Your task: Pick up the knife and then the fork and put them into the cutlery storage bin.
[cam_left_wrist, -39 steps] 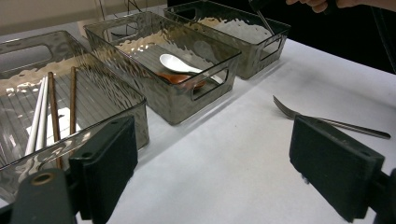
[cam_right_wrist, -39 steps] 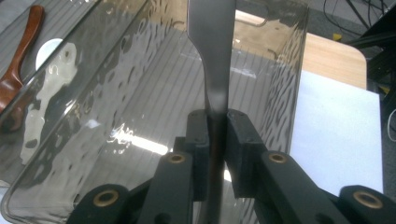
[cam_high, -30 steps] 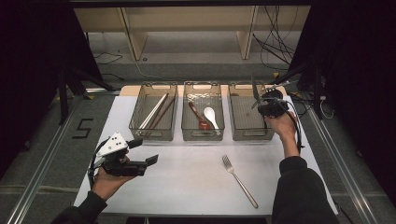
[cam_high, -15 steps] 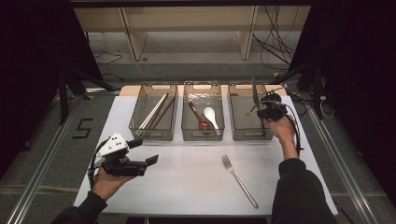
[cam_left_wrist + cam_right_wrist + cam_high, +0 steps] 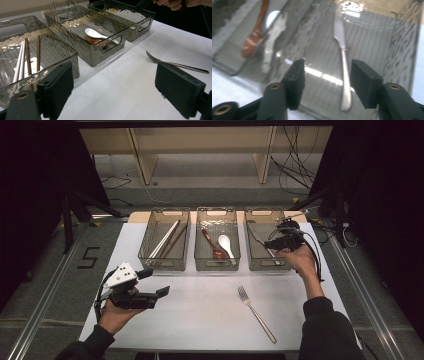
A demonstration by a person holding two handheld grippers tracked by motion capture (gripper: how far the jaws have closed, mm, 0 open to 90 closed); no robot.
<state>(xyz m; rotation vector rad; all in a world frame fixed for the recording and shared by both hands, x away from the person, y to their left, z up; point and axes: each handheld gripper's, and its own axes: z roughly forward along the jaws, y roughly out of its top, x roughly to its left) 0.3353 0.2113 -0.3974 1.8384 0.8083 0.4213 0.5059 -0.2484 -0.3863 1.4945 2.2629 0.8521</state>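
Note:
A steel knife lies flat on the floor of the right clear bin. My right gripper hovers just above that bin. Its jaws have just been opening and now stand open, with nothing pressed between the pads. A fork lies on the white table in front of the bins, tines toward them, and also appears in the left gripper view. My left gripper is held low at the table's left front, jaws wide open and empty, pointing toward the fork.
The left bin holds chopsticks. The middle bin holds a white spoon and a brown spoon. Cables trail off the table's right rear. Bare white tabletop spreads between the hands.
The right gripper's jaws have gone from shut on the knife, held upright over the right bin, to open. The knife now lies in the bin. The left gripper has stayed put.

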